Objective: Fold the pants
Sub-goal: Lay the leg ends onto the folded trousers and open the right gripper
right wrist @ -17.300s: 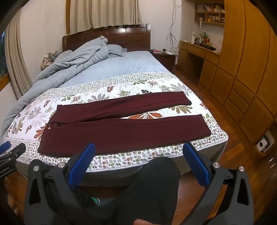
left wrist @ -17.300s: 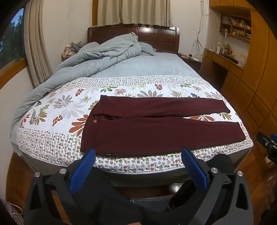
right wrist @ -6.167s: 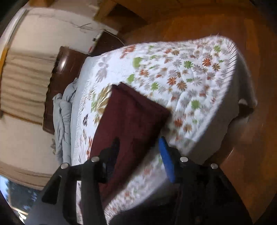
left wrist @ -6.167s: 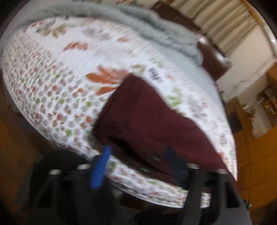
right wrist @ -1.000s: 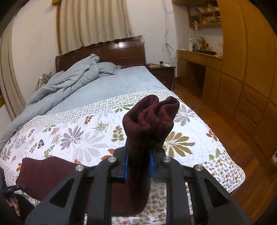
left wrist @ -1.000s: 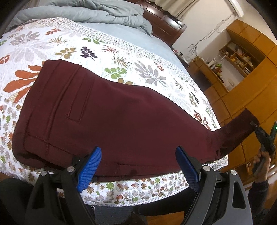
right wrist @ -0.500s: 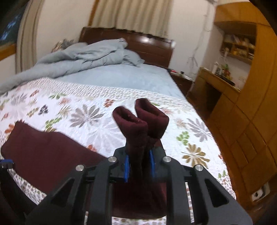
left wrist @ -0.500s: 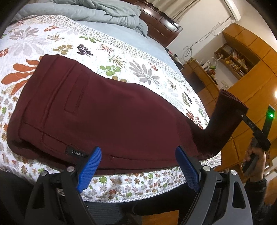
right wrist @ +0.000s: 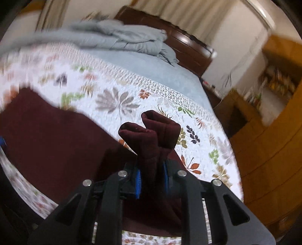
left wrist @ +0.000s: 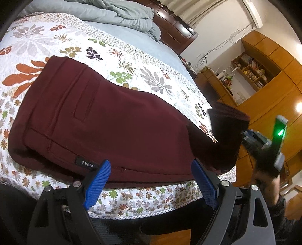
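The bed carries a white quilt printed with leaves and flowers, which spreads ahead of both pairs of jaws and drops over the near edge just below the left ones. Directly on the quilt lie the maroon pants, legs stacked, the waistband end beyond the left-hand blue pad with its small black label just ahead of that pad. Far beyond the jaws a rumpled grey duvet is heaped on the pale blue sheet before the dark wooden headboard.
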The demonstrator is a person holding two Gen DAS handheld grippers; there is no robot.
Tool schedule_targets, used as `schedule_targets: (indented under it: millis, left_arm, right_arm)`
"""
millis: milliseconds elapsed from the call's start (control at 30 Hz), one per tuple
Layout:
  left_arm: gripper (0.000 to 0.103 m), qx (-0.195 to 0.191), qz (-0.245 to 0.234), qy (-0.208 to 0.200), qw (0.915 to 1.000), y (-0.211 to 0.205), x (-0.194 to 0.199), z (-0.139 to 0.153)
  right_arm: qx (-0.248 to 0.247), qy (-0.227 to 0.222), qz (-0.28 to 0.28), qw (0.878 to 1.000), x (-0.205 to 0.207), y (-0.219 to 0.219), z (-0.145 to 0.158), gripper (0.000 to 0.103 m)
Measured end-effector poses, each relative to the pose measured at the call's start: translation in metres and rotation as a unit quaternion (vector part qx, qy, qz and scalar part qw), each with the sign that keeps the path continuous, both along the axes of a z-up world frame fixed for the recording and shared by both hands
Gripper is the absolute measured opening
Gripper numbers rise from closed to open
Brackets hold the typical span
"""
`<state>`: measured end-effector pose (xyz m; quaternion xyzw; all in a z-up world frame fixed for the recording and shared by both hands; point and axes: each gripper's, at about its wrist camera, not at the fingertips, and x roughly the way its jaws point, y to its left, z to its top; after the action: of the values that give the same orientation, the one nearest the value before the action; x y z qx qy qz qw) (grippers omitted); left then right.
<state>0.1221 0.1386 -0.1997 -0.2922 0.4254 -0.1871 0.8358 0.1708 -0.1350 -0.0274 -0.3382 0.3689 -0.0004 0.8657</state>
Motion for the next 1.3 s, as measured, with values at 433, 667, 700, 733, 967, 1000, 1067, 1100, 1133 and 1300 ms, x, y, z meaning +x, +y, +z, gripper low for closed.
schedule_targets:
  millis: [433,667,700,733,967,1000,1067,1100,1133,1300]
  left_arm:
    - [0.088,-0.018,0.001,0.011,0.9998,0.004,-0.001,-0.008]
    - [0.088,-0.02,0.0,0.015,0.9997,0.004,0.001,-0.012]
    - [0.088,-0.02,0.0,0.016,0.9997,0.004,0.001,-0.012]
    - [0.088,-0.021,0.001,0.018,0.9996,0.004,0.001,-0.013]
    - [0.088,-0.017,-0.002,0.024,0.9996,0.003,0.003,-0.017]
    - [0.088,-0.017,-0.002,0.025,0.9995,0.003,0.003,-0.017]
    - [0.088,-0.018,-0.001,0.028,0.9994,0.004,0.003,-0.019]
    - [0.088,-0.02,0.001,0.03,0.9994,0.005,0.003,-0.02]
    - [0.088,-0.021,0.002,0.03,0.9993,0.005,0.002,-0.02]
    - [0.088,-0.018,0.001,0.027,0.9995,0.003,0.001,-0.018]
  right_arm:
    - [-0.217,-0.007,0.109,0.97,-0.049,0.046,-0.115,0.017]
    - [-0.235,-0.01,0.115,0.965,-0.054,0.048,-0.13,0.018]
    - [-0.235,-0.011,0.116,0.965,-0.054,0.048,-0.132,0.018]
    - [-0.235,-0.009,0.117,0.965,-0.055,0.049,-0.133,0.018]
    - [-0.185,0.02,0.138,0.973,-0.07,0.047,-0.128,0.029]
    - [-0.162,0.031,0.145,0.976,-0.073,0.045,-0.118,0.036]
    - [-0.089,0.06,0.158,0.982,-0.078,0.041,-0.095,0.04]
    - [-0.036,0.075,0.157,0.984,-0.078,0.034,-0.076,0.04]
    - [0.006,0.079,0.146,0.986,-0.075,0.026,-0.059,0.04]
    - [0.152,0.1,0.025,0.983,-0.025,-0.04,-0.02,0.044]
